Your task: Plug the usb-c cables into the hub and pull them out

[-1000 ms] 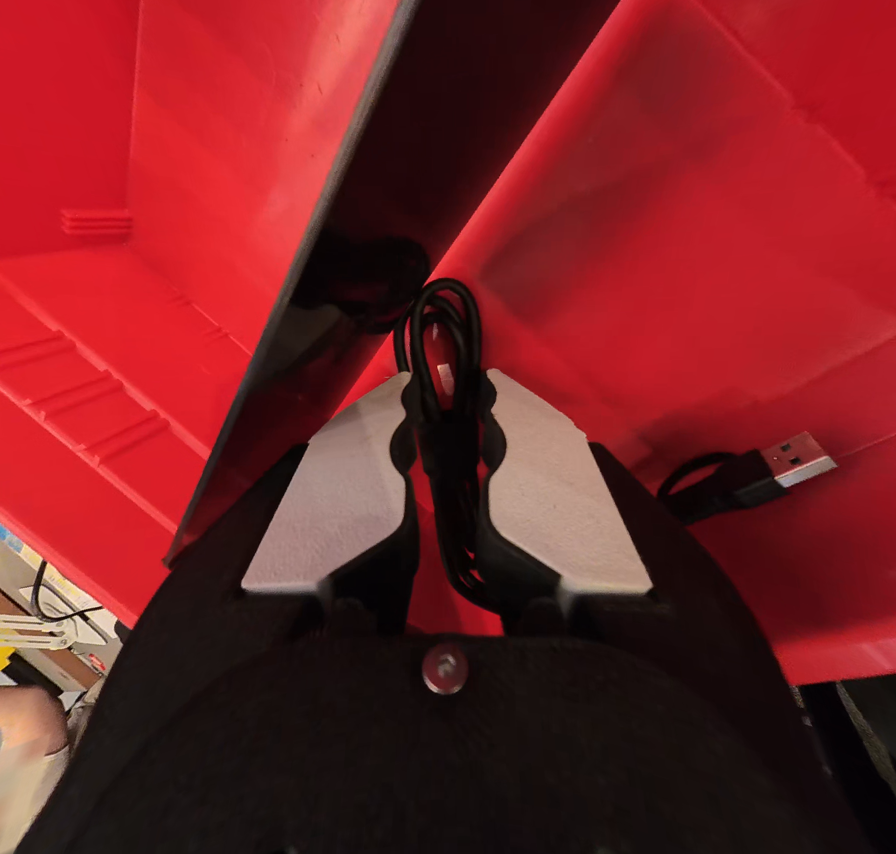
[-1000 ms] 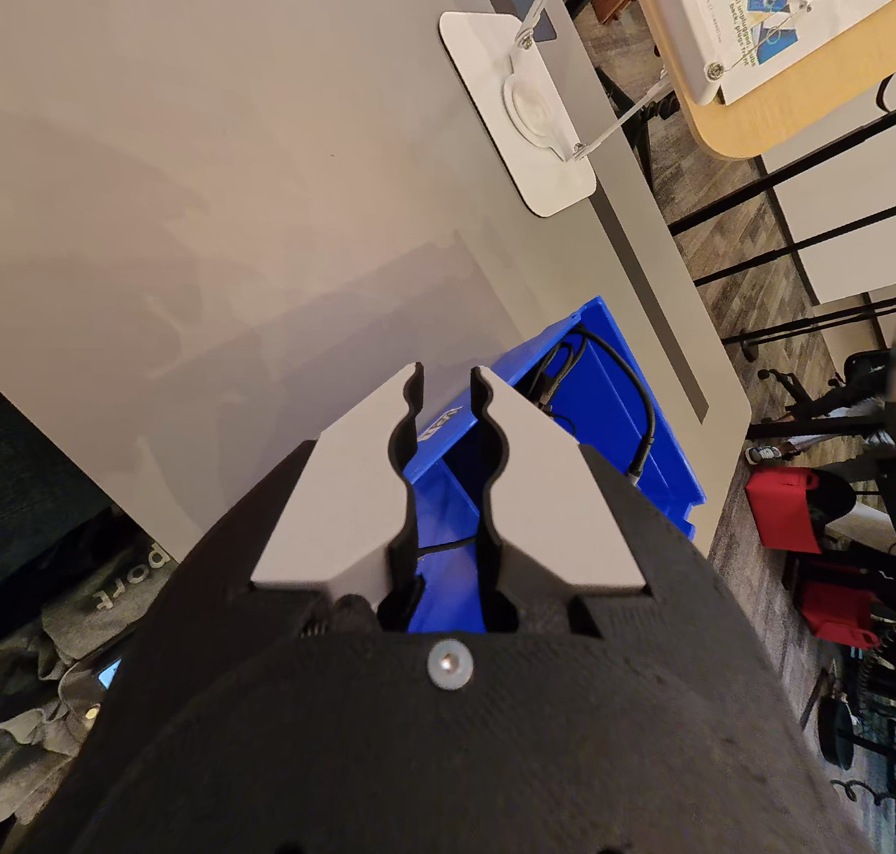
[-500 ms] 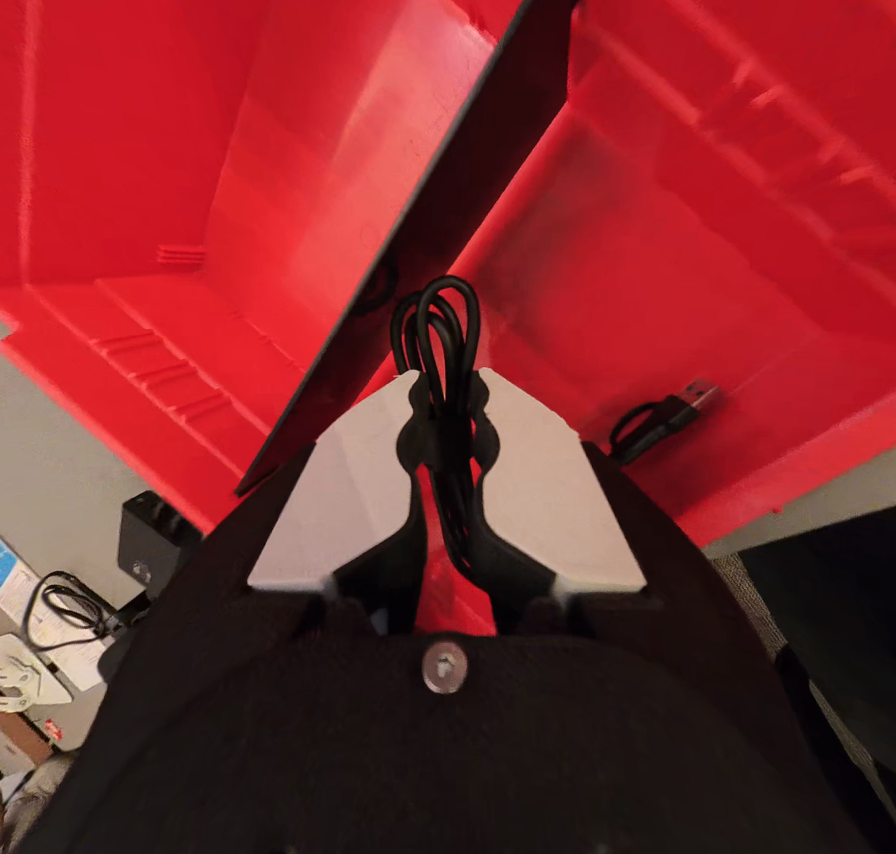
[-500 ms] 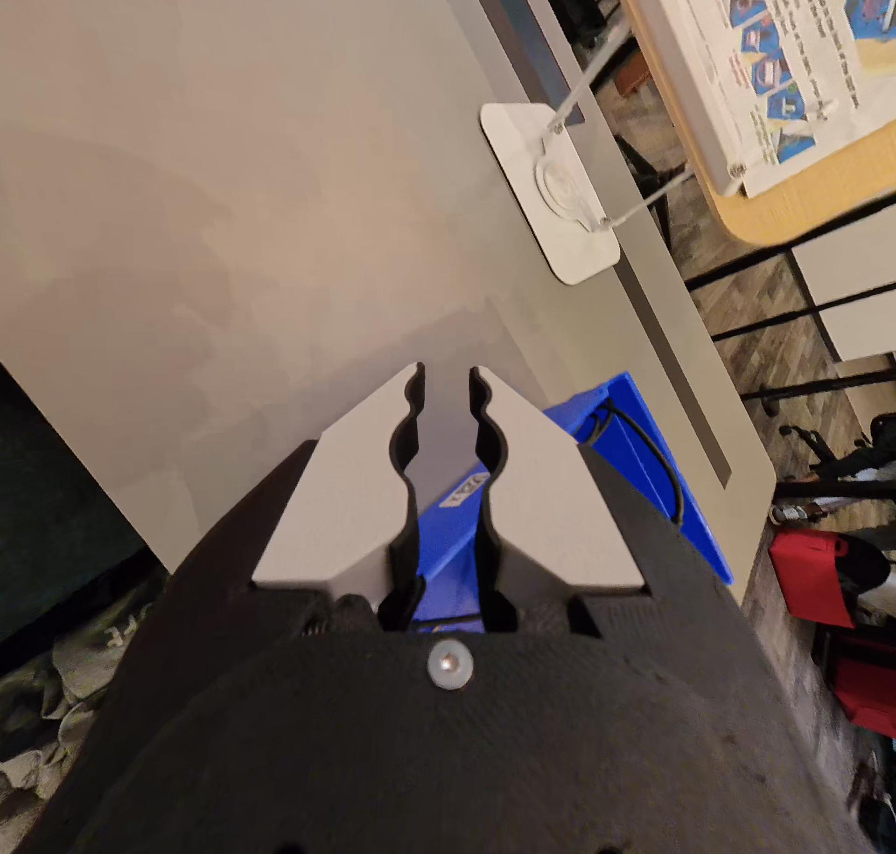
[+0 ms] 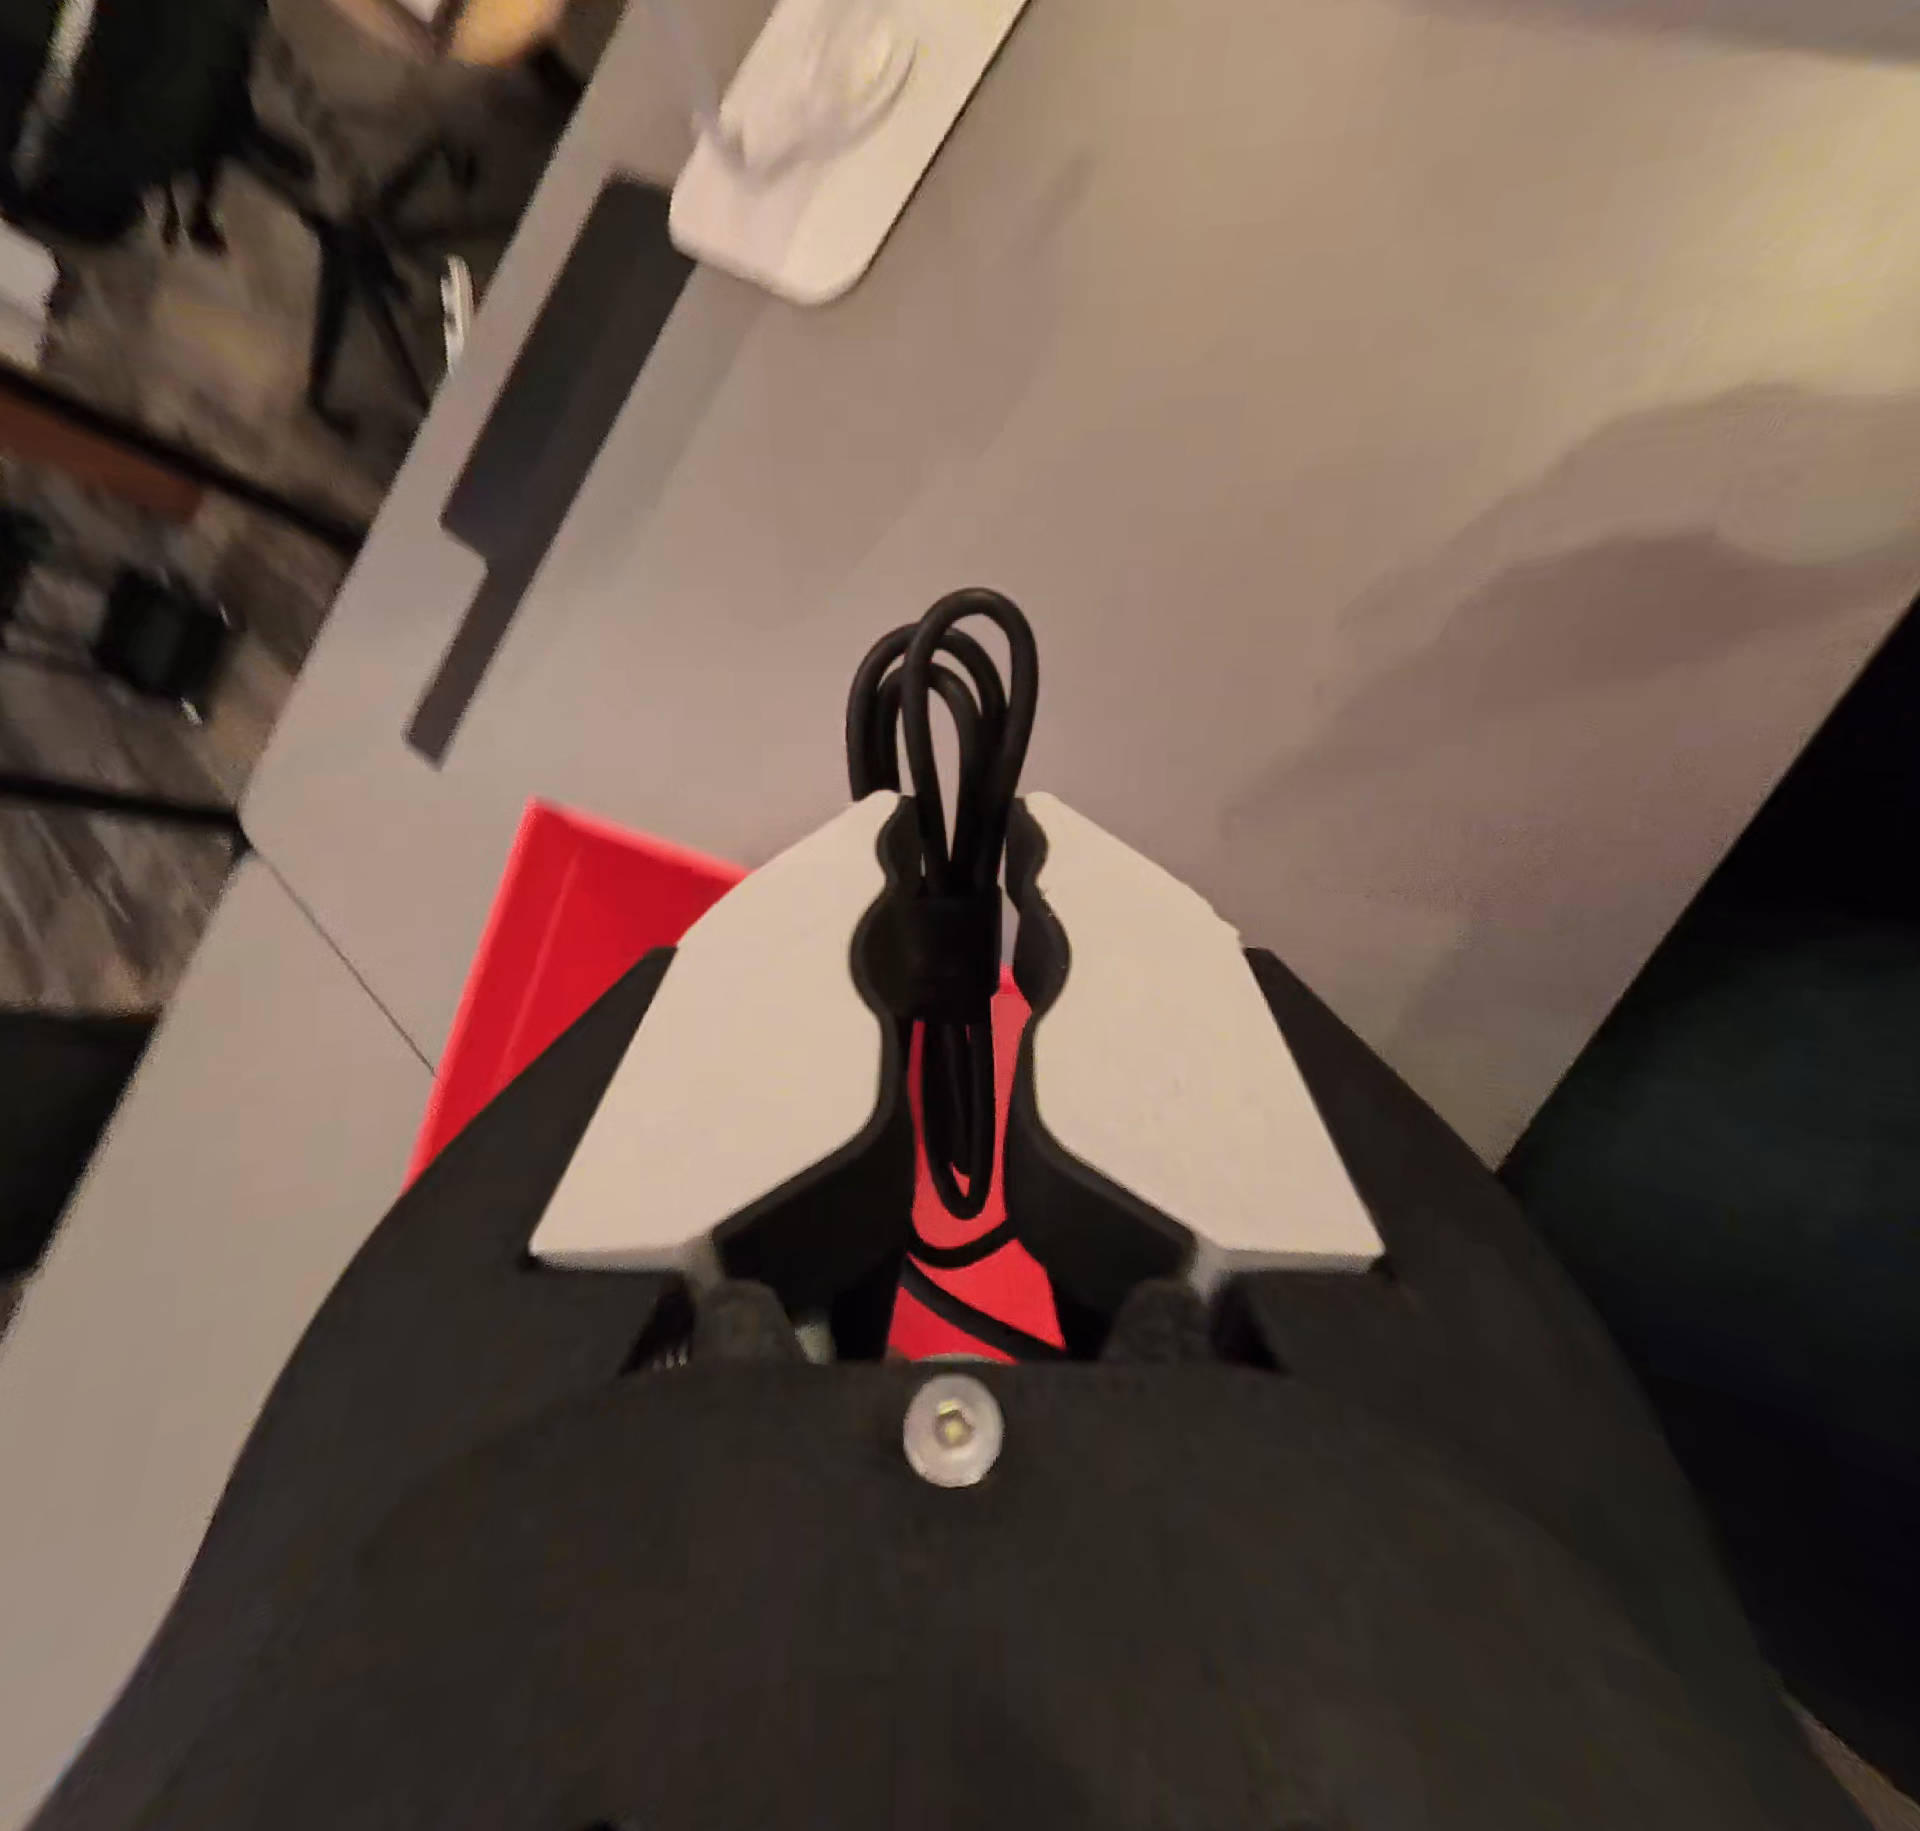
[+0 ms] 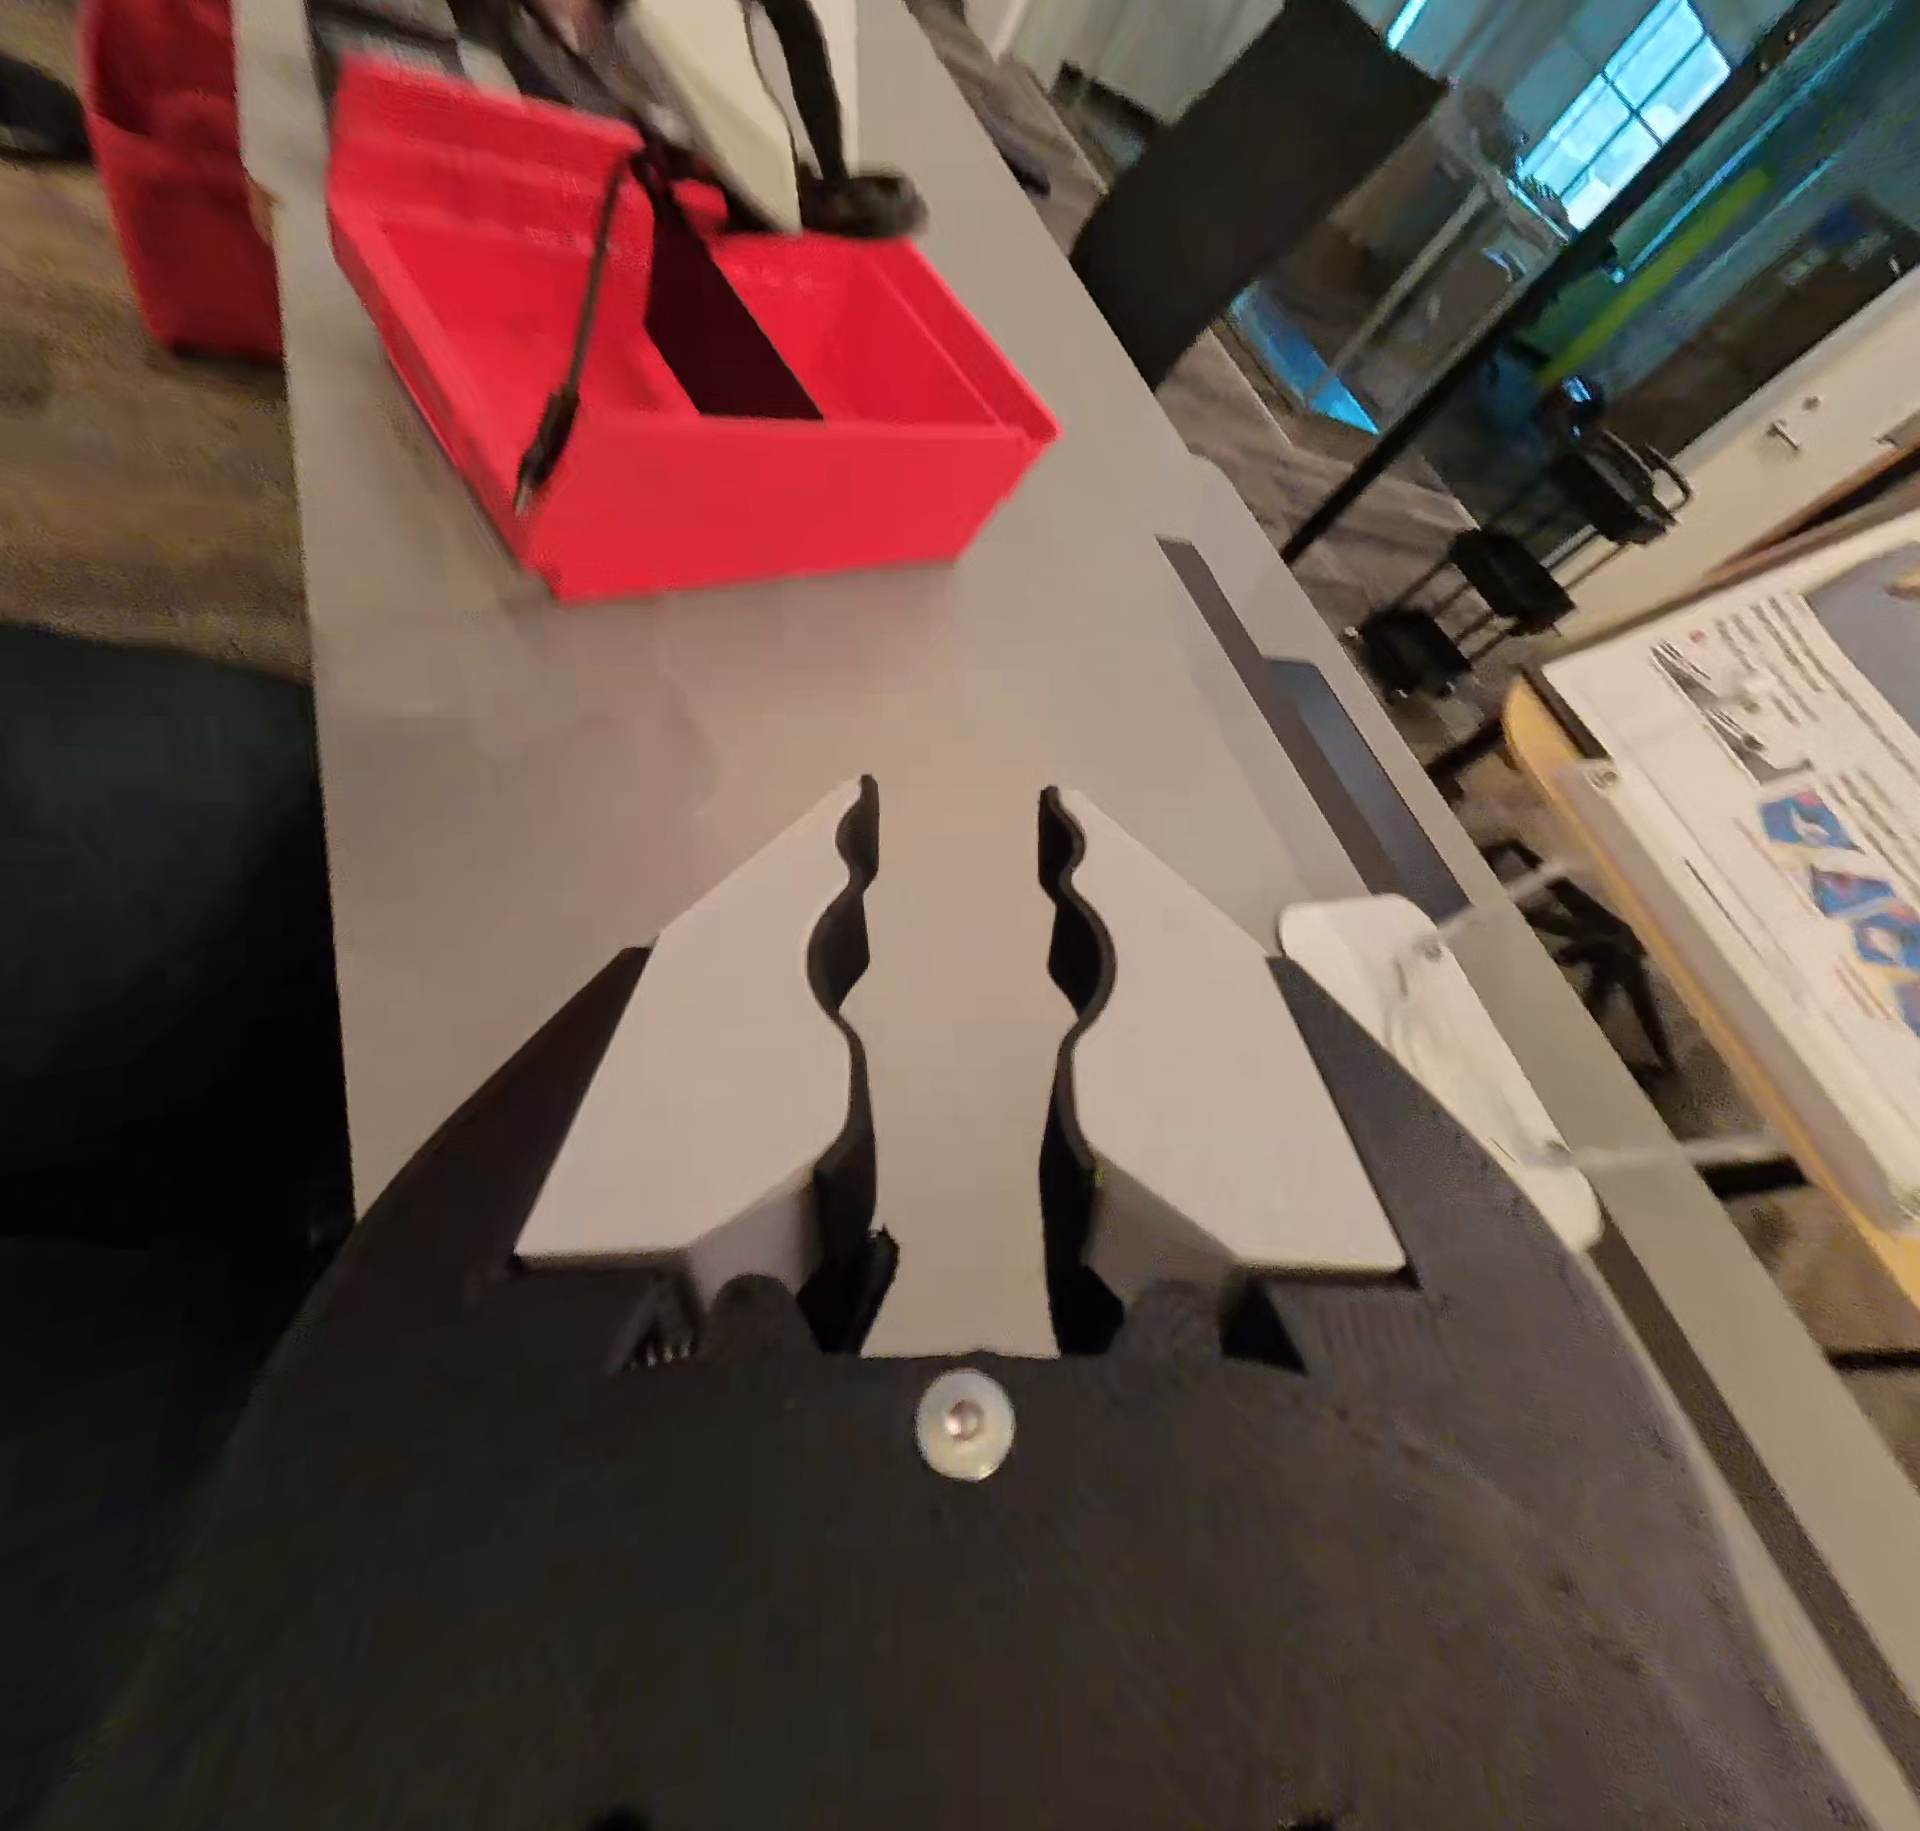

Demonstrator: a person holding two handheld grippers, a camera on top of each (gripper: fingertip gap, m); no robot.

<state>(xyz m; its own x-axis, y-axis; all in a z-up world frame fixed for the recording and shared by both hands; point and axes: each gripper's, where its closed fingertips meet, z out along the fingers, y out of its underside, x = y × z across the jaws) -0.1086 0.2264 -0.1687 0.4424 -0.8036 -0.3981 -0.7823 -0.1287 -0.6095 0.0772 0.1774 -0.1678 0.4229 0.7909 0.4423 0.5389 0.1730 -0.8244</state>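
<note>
My left gripper [image 5: 956,805] is shut on a coiled black cable [image 5: 948,701]. The cable's loops stick out past the fingertips, above the grey table [image 5: 1351,534]. The red bin [image 5: 571,950] lies just below and behind the fingers. In the right wrist view the left gripper [image 6: 769,98] shows blurred above the red bin [image 6: 727,493], and a plug end of the cable [image 6: 551,431] dangles over the bin's front wall. My right gripper [image 6: 956,794] is open and empty above the bare table [image 6: 623,742]. No hub is in view.
A black divider [image 6: 717,337] splits the red bin. A white stand base [image 5: 862,88] sits on the table; it also shows in the right wrist view [image 6: 1434,1043]. A second red bin [image 6: 166,202] is far left. A board with printed sheets [image 6: 1766,825] stands beyond the table edge. Across from one pair of fingers to the other is roughly 20 cm.
My left gripper has lifted the coiled cable out of the red bin and tilted up over the table. My right gripper has swung from the blue bin toward the red bin, and its jaws have opened wider.
</note>
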